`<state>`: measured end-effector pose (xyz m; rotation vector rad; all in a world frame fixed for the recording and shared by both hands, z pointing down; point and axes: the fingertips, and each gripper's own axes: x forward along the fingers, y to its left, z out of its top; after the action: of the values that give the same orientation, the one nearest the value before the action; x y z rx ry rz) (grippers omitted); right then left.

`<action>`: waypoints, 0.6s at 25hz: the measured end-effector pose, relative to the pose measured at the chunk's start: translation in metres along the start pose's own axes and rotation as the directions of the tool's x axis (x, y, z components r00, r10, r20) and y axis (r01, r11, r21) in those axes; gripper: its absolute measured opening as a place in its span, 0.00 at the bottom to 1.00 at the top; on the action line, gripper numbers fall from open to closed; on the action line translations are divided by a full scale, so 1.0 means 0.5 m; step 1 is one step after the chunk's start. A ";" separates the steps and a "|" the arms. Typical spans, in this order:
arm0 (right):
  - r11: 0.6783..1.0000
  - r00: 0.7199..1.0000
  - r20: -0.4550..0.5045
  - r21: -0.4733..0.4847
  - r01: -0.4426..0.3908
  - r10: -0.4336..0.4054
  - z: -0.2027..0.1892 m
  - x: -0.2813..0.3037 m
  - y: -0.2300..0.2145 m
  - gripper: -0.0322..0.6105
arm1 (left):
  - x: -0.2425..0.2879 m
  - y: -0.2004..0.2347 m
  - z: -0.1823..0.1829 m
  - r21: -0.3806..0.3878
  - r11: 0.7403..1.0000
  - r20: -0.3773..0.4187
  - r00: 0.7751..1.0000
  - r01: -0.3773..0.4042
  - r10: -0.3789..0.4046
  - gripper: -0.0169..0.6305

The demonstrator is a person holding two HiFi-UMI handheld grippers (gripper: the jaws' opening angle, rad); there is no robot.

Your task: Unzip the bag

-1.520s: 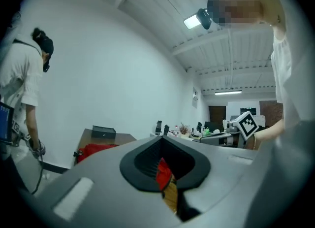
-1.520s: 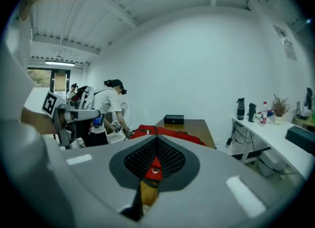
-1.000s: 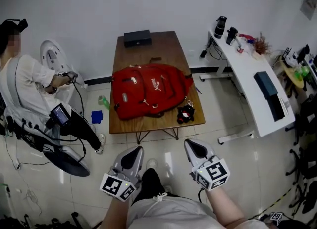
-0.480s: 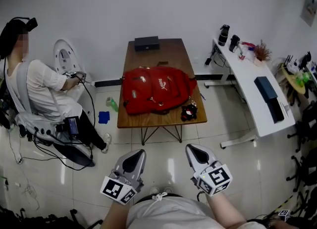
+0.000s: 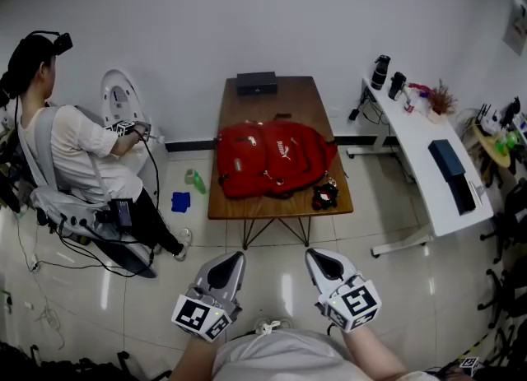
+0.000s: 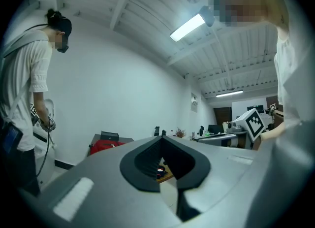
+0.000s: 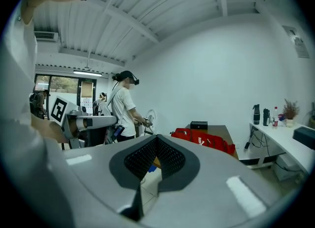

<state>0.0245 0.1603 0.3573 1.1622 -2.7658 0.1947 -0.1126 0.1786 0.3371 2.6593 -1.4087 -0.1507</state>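
Observation:
A red backpack (image 5: 272, 160) lies flat on a wooden table (image 5: 247, 204) in the middle of the head view. It also shows small and far off as the red backpack (image 6: 102, 146) in the left gripper view and the red backpack (image 7: 202, 137) in the right gripper view. My left gripper (image 5: 224, 267) and right gripper (image 5: 327, 264) are held side by side close to my body, over the tiled floor and well short of the table. Both are shut with nothing between the jaws. The left gripper (image 6: 160, 141) and the right gripper (image 7: 157, 138) point toward the table.
A black box (image 5: 257, 83) sits at the table's far end and a small black-and-red object (image 5: 325, 197) at its near right corner. A seated person (image 5: 74, 149) is at the left, a white desk (image 5: 428, 149) at the right. A green bottle (image 5: 198, 180) and a blue item (image 5: 180, 201) lie on the floor.
The table and backpack have shifted right and look slightly smaller in the head view. Both grippers keep the same shut pose near my body.

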 end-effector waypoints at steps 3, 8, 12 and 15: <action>1.000 1.000 0.002 -0.016 -0.005 0.005 0.001 0.004 0.005 0.06 | 0.002 0.000 -0.001 0.000 1.000 -0.001 1.000 0.010 -0.010 0.04; 1.000 1.000 -0.003 -0.019 -0.006 0.005 0.005 0.008 0.022 0.06 | -0.004 0.004 0.001 0.009 1.000 -0.005 1.000 0.012 -0.012 0.04; 1.000 1.000 0.003 -0.010 -0.005 0.005 0.006 0.009 0.023 0.06 | -0.007 0.011 0.000 0.003 1.000 -0.008 1.000 -0.002 0.002 0.04; 1.000 1.000 -0.001 -0.006 -0.005 0.005 0.003 0.012 0.018 0.06 | -0.008 0.018 -0.004 -0.001 1.000 -0.013 1.000 -0.017 0.017 0.04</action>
<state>0.0137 0.1624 0.3564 1.1535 -2.7664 0.1881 -0.1219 0.1772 0.3407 2.6417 -1.4271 -0.1325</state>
